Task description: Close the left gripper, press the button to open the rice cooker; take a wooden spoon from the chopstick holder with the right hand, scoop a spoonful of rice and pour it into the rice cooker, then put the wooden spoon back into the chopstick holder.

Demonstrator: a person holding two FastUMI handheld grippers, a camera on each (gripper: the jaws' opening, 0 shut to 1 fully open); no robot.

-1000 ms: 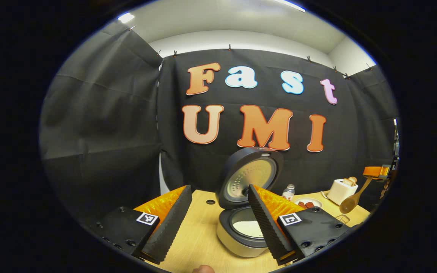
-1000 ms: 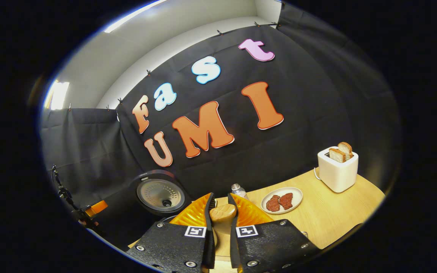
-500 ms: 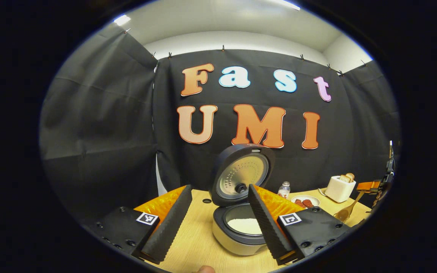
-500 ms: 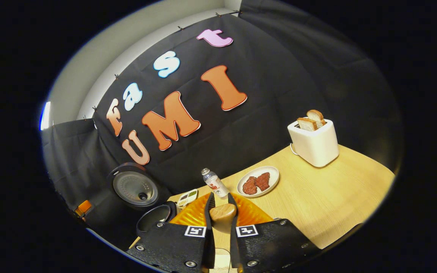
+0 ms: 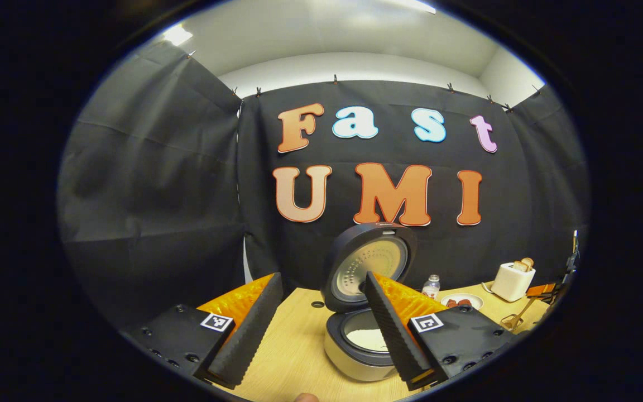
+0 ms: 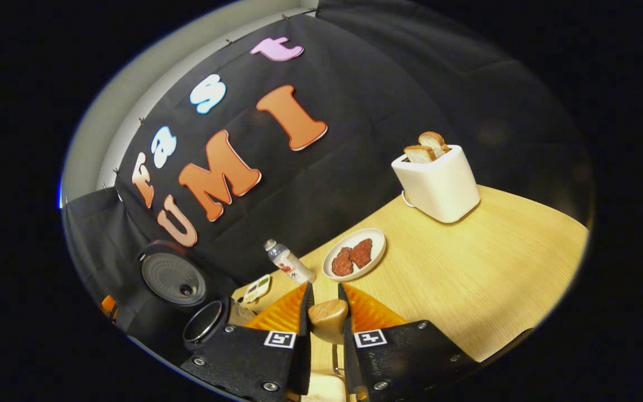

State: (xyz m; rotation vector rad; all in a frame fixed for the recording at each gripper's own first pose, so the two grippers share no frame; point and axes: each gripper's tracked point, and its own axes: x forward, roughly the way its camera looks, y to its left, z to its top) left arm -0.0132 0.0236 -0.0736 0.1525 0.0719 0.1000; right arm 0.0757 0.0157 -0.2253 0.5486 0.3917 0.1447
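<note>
2 grippers: the left gripper [image 5: 321, 321] hangs with its fingers spread wide and nothing between them; the right gripper [image 6: 325, 321] has both fingers pressed on the handle of the wooden spoon [image 6: 327, 319].
Rice cooker [image 5: 361, 349]: in the left gripper view it stands on the tabletop [image 5: 291, 357] toward the back edge, between the spread fingers, lid [image 5: 367, 265] raised upright, white rice in the inner pot.
Rice cooker, right gripper view [image 6: 205, 322]: at the left end of the tabletop, lid [image 6: 173, 274] up against the booth wall.
Small tray [image 6: 258, 288]: just right of the cooker, near the back edge.
Bottle [image 6: 287, 262]: right of the tray, beside the plate.
Plate [image 6: 374, 239]: holds 2 red pieces of meat, near the back edge, mid-tabletop.
Toaster [image 6: 437, 181]: white, at the back right of the tabletop, 2 bread slices sticking out of it.
Right gripper, left gripper view [image 5: 545, 290]: at the far right edge, over the right end of the tabletop, the spoon [image 5: 522, 312] slanting down from it toward a wire chopstick holder [image 5: 510, 321]; whether the spoon touches it I cannot tell.
</note>
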